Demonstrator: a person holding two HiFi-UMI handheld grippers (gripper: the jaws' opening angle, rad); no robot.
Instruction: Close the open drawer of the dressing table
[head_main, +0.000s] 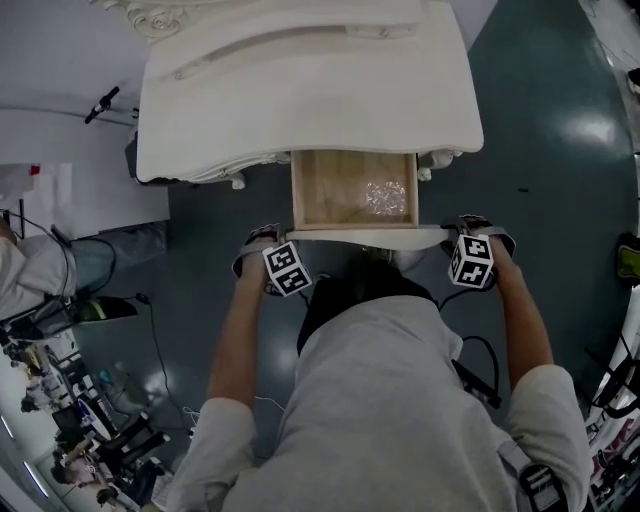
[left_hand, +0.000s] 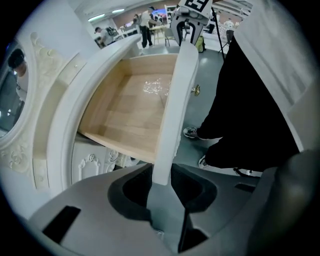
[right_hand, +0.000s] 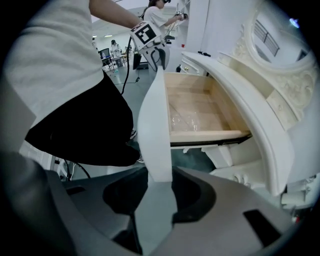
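Left end: your left tool (left_hand: 161, 175) points down over the left end of the drawer front (head_main: 365, 236). Its jaws are partly closed on that white panel, which fills the gap between them. This hold looks meant to steer the panel, not lift it.

Centre: the drawer (head_main: 330, 190) is pulled well out from under the table (head_main: 300, 90), its wooden floor exposed. A crinkled clear wrapper (head_main: 385, 197) lies loose inside, towards the right.

Right end: your right tool (right_hand: 159, 175) mirrors the left, jaws part-closed on the panel's right end. Holding both ends should keep the push square and stop the drawer racking. It is not yet closed.
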